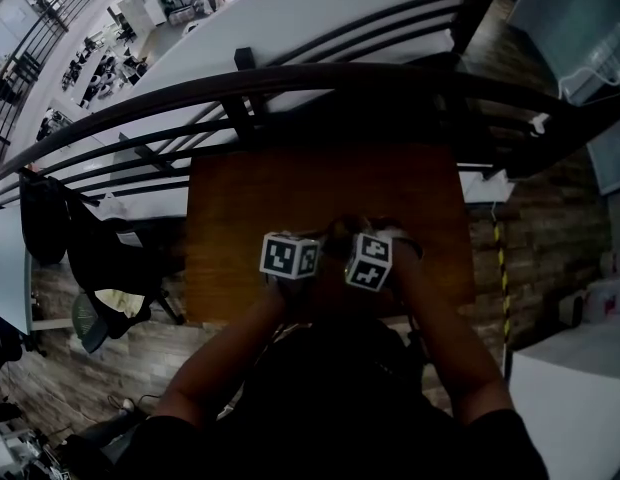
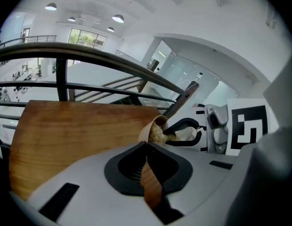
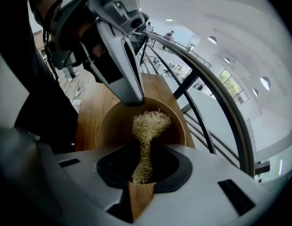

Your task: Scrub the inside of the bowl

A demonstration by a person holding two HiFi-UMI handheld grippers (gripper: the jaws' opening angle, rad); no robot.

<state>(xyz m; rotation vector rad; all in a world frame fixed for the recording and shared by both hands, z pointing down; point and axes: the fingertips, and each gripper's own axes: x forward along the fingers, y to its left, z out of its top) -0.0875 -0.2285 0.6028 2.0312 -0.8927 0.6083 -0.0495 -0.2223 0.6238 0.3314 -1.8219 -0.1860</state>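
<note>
Overhead, cubes (image 1: pixel 290 256) nearly hide the bowl (image 3: pixel 113 126); left gripper (image 2: pixel 147 145) clamps its rim, right gripper (image 3: pixel 145 148) grips the scrubber (image 3: pixel 150 123).

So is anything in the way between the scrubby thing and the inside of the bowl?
Nothing visible. The right gripper holds the scrubber with its tuft inside the bowl; the left gripper just pinches the rim.

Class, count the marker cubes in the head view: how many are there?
2: the left cube and the right cube, side by side over the table. None seems hidden.
</note>
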